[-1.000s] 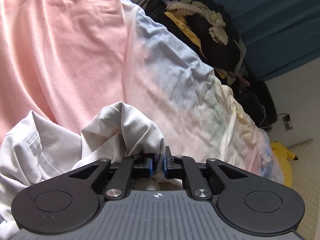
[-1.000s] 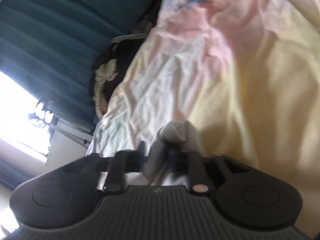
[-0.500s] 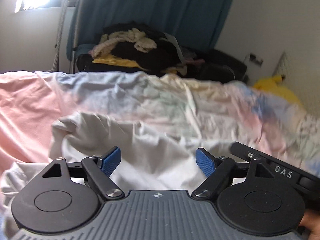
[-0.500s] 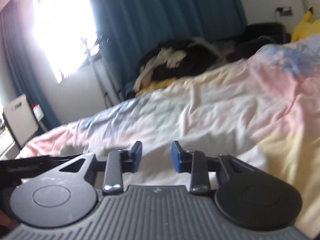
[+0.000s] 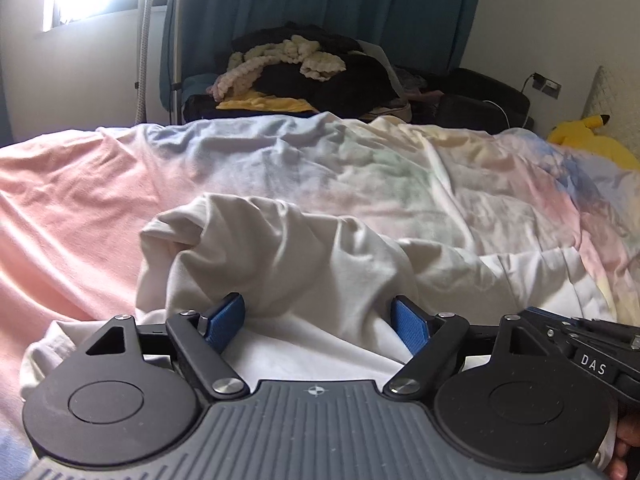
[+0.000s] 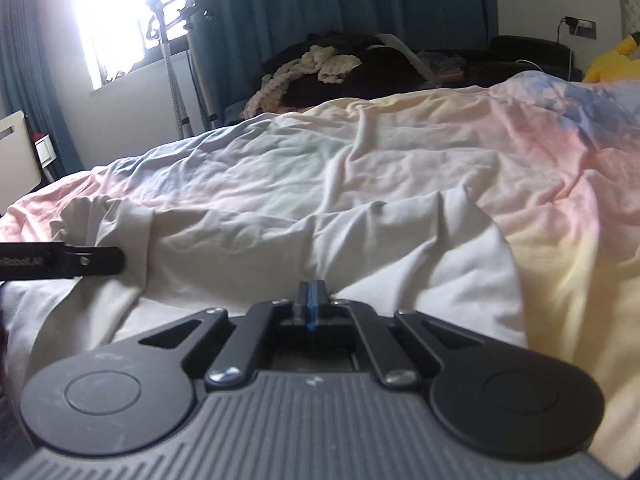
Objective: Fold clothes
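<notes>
A white garment (image 5: 288,256) lies crumpled on the pastel bedspread (image 5: 360,168), with a bunched fold rising just ahead of my left gripper (image 5: 318,322). The left gripper is open, its blue pads wide apart, with a fold of cloth between them but not clamped. In the right wrist view the same white garment (image 6: 300,240) spreads across the bed. My right gripper (image 6: 313,294) is shut with its pads together just above the cloth; nothing shows between them. The left gripper's black finger (image 6: 92,262) enters at the left edge.
A heap of dark and cream clothes (image 5: 304,76) sits beyond the bed's far edge, before blue curtains (image 5: 320,4). A yellow plush toy (image 5: 588,140) lies at the far right. A bright window (image 6: 112,20) and a metal stand (image 6: 172,60) are at the left.
Both grippers have let go of the white garment and levelled out to look across the bed. The left jaws opened wide; the right jaws opened, then shut empty.
</notes>
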`<action>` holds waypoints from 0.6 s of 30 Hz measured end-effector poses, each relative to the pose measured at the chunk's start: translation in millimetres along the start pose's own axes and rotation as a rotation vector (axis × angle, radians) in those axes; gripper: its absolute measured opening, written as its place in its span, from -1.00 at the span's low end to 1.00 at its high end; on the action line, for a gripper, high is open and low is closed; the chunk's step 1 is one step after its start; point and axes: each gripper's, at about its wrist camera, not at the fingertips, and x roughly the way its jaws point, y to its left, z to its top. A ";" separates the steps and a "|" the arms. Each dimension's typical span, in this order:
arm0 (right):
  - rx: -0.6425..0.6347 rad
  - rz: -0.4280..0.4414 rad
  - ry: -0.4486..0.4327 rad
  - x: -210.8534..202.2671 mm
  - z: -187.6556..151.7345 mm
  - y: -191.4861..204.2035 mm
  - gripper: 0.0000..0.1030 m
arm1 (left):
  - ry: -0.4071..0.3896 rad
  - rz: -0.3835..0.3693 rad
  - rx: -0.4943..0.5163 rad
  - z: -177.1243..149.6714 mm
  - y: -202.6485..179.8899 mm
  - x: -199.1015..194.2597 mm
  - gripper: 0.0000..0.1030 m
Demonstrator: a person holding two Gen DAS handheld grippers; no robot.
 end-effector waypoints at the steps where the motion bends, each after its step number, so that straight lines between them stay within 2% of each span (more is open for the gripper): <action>1: 0.002 -0.018 -0.006 0.2 0.1 -1.6 -1.00 | -0.007 0.027 0.001 0.7 1.6 -1.3 0.63; 3: 0.005 -0.048 -0.016 -0.6 1.4 -4.2 -1.00 | -0.006 0.062 -0.021 1.8 10.1 -2.9 0.64; 6: 0.016 -0.066 -0.015 -3.6 3.4 -11.6 -1.00 | 0.009 0.056 -0.051 3.9 19.7 -3.4 0.64; 11: 0.019 -0.104 -0.012 -7.9 4.7 -22.9 -1.00 | 0.009 0.079 -0.021 6.8 14.8 -6.7 0.64; 18: 0.066 -0.130 -0.022 -14.3 4.3 -37.7 -1.00 | 0.009 0.081 -0.040 7.6 18.4 -9.1 0.66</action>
